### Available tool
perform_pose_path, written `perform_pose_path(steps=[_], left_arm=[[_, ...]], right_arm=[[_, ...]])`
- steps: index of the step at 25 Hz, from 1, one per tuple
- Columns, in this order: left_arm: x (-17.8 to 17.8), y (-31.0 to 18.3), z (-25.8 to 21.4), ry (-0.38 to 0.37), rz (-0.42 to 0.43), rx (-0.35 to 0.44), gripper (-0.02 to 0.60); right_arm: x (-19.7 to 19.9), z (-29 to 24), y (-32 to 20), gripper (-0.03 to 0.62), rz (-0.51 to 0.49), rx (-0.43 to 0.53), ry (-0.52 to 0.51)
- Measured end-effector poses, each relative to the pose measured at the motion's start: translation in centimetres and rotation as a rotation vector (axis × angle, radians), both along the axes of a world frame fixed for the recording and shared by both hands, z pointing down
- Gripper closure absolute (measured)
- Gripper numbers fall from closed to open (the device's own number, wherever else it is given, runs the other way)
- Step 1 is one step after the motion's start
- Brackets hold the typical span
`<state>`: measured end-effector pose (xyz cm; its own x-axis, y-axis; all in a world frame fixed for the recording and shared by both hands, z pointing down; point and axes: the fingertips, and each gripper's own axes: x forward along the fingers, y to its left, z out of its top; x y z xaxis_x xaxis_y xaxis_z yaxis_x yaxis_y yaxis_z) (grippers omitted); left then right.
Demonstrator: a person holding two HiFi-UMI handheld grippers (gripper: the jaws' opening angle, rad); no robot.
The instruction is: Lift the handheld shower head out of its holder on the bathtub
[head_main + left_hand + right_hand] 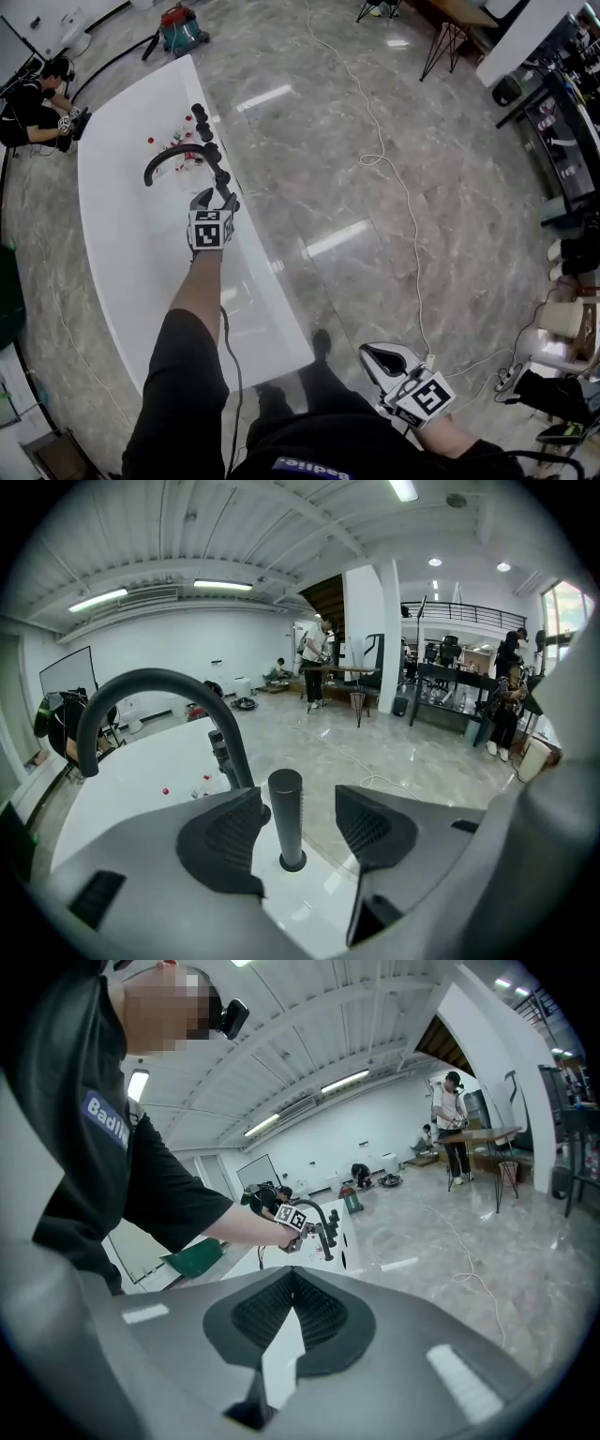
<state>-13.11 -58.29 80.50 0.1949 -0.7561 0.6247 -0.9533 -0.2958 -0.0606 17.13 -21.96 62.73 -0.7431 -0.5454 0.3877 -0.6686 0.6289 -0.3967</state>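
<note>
- Head view: the left gripper (216,199) is at the tub (272,309) rim, with the shower head (223,178) just ahead in its holder. The right gripper (375,356) hangs well apart, over the floor.
- Left gripper view: jaws apart, the upright shower head between them, untouched. The spout (159,682) arches just behind.
- Right gripper view: jaws together, empty.

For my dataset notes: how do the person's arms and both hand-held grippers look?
The left hand-held gripper and the right hand-held gripper each have a pale grey shell, black ribbed pads and a cube with black-and-white square markers. The person wears a black short-sleeved shirt; a dark cable runs beside the left arm.
</note>
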Motion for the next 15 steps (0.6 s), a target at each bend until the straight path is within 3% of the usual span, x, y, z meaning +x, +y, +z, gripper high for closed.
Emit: perform_pose_path(steps=[12,15], left_arm=[[0.3,-3.6,3.9,-0.034,-0.062,-0.064,0.356],[-0.1,-3.8,4.3,-0.044,-0.099,-0.072,0.442]], right_arm=[[2.7,2.6,0.7,0.592,0.02,-0.087,0.013],[2.9,2.4,0.1,0.592,0.03,-0.083,0.007]])
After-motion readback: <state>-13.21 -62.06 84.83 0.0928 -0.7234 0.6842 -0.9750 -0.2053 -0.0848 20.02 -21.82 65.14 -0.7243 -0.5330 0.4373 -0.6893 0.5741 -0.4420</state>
